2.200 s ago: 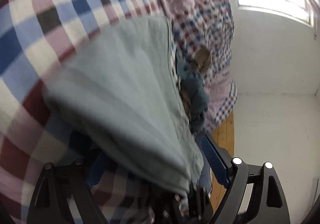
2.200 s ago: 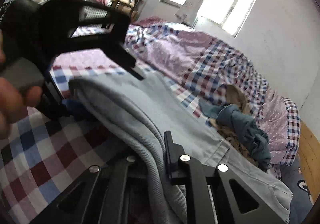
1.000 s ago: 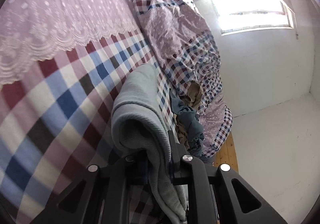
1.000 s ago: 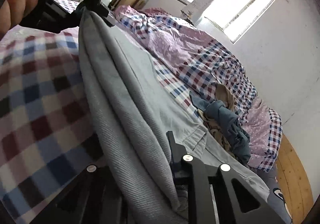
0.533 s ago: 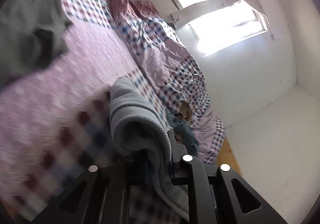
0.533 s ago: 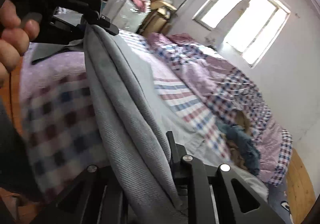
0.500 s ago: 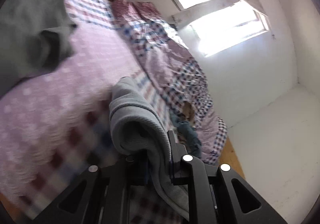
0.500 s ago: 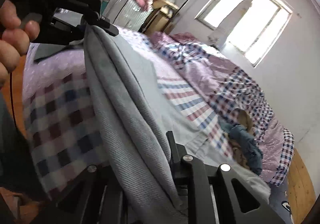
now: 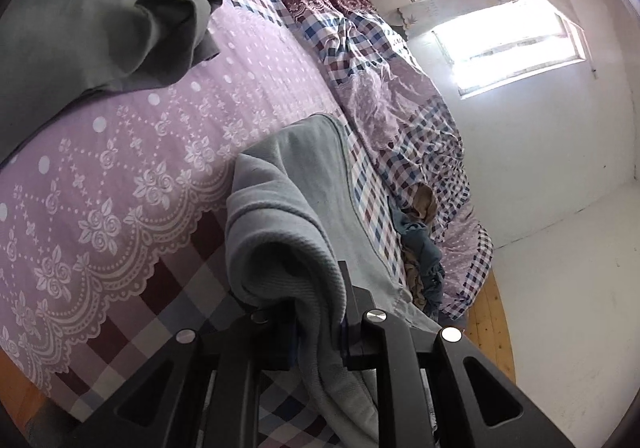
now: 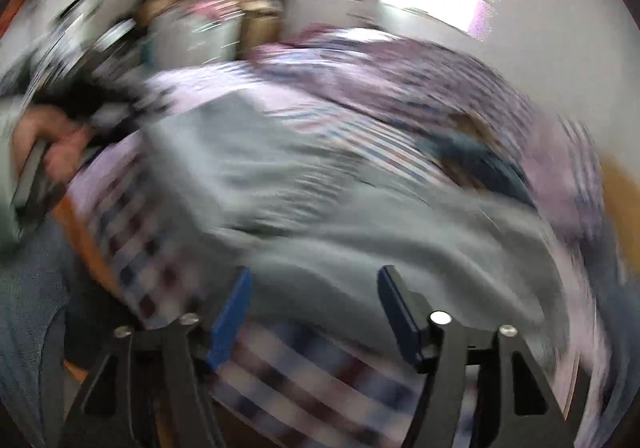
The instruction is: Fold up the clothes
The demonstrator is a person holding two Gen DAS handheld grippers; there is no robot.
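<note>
A: What does the left gripper have?

B: Its jaws are pinched together on a bunched fold of the light grey garment. The cloth humps up over the fingers, and a tail of it hangs down between the black arms.

A: And the rest of that garment?

B: It runs away from the fingers and lies flat along the bed, over the checked sheet and against the edge of the lilac lace-print panel.

A: The right gripper?

B: Jaws spread wide, blue pads well apart, nothing between them. The grey garment lies just beyond the fingertips on the bed. That view is heavily smeared, so I can't tell whether the tips touch the cloth.

A: Anything further out?

B: In the left wrist view, a dark grey garment lies crumpled at the upper left on the lilac cover. Past the light grey one, a small heap of blue and tan clothes sits near the far edge of the bed, beside the rumpled checked quilt. Beyond are a wooden floor, a white wall and a bright window.
</note>
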